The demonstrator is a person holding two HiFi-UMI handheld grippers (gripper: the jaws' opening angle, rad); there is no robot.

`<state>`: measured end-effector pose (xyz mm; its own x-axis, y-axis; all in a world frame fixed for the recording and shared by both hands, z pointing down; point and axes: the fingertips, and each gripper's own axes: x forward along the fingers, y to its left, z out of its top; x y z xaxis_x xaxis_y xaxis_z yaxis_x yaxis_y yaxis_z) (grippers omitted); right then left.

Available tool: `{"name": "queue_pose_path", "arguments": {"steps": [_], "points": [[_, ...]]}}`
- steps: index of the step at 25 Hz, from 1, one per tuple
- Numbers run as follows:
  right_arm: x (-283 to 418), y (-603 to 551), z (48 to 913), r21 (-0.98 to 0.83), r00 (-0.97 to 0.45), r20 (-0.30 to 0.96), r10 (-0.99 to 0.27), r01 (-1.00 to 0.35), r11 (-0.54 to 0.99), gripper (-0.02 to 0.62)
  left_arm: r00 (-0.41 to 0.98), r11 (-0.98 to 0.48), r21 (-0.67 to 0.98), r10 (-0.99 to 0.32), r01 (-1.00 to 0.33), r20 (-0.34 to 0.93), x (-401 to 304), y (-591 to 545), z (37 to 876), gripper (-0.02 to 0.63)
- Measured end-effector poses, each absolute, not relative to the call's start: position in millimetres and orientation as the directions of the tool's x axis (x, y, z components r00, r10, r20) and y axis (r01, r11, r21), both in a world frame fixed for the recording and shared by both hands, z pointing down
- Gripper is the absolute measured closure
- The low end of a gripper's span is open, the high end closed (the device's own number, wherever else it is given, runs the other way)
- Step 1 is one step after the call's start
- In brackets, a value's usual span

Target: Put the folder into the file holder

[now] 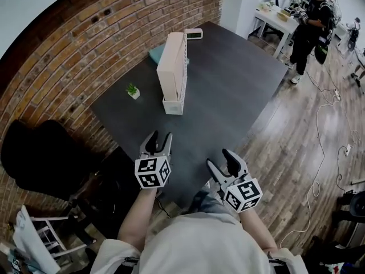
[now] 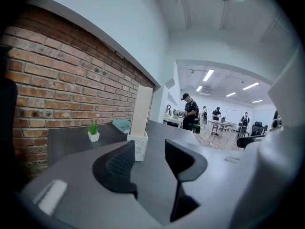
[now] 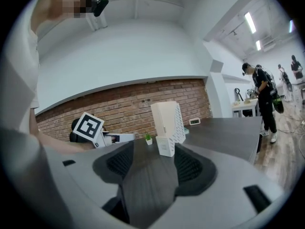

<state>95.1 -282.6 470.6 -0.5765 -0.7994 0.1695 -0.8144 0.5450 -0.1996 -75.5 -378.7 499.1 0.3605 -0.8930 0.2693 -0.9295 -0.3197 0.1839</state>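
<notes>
A white perforated file holder (image 1: 173,105) stands on the dark table (image 1: 228,90), and a beige folder (image 1: 171,66) stands upright inside it. Both grippers hover over the table's near edge, well short of the holder. My left gripper (image 1: 160,138) is open with nothing between its jaws. My right gripper (image 1: 221,160) is open and empty too. The left gripper view has the holder (image 2: 139,148) and folder (image 2: 141,111) straight ahead beyond the left gripper (image 2: 150,149). Past the right gripper (image 3: 152,159), the right gripper view shows the holder (image 3: 166,145) with the folder (image 3: 163,116).
A small potted plant (image 1: 133,90) sits left of the holder, a teal item (image 1: 154,52) and a small clock (image 1: 194,33) lie behind it. A brick wall runs along the table's left. A black chair (image 1: 40,153) stands at near left. People (image 1: 308,21) stand far right; cables cross the wooden floor.
</notes>
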Motion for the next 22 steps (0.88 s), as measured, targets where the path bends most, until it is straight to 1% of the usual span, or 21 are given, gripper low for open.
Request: {"name": "queue_pose_path", "arguments": {"steps": [2, 4, 9, 11, 16, 18, 22], "points": [[86.5, -266.0, 470.8, -0.187, -0.568, 0.172, -0.805, -0.821, 0.54, 0.353, 0.373, -0.33, 0.189, -0.887, -0.925, 0.271, -82.5, -351.1, 499.5, 0.427], [77.4, -248.2, 472.0, -0.173, -0.562, 0.18, -0.807, -0.826, 0.536, 0.383, 0.385, -0.342, 0.19, -0.879, -0.92, 0.281, -90.0, -325.2, 501.3, 0.441], [60.3, -199.6, 474.8, -0.139, -0.543, 0.196, -0.817, -0.84, 0.525, 0.495, 0.399, -0.349, 0.212, -0.872, -0.913, 0.282, -108.0, -259.4, 500.6, 0.507], [54.0, -181.1, 476.0, -0.137, -0.537, 0.195, -0.821, -0.844, 0.519, 0.528, 0.396, -0.347, 0.208, -0.873, -0.914, 0.284, -116.4, -235.1, 500.4, 0.533], [40.3, -137.9, 474.9, -0.134, -0.528, 0.185, -0.829, -0.849, 0.51, 0.57, 0.397, -0.341, 0.225, -0.87, -0.913, 0.292, -134.3, -181.5, 502.3, 0.574], [36.7, -125.8, 472.6, -0.132, -0.534, 0.178, -0.827, -0.846, 0.517, 0.592, 0.396, -0.338, 0.233, -0.873, -0.912, 0.284, -139.0, -165.5, 499.4, 0.58], [30.7, -110.2, 469.3, -0.123, -0.546, 0.171, -0.82, -0.838, 0.532, 0.592, 0.388, -0.332, 0.235, -0.886, -0.913, 0.254, -145.7, -143.2, 490.7, 0.589]]}}
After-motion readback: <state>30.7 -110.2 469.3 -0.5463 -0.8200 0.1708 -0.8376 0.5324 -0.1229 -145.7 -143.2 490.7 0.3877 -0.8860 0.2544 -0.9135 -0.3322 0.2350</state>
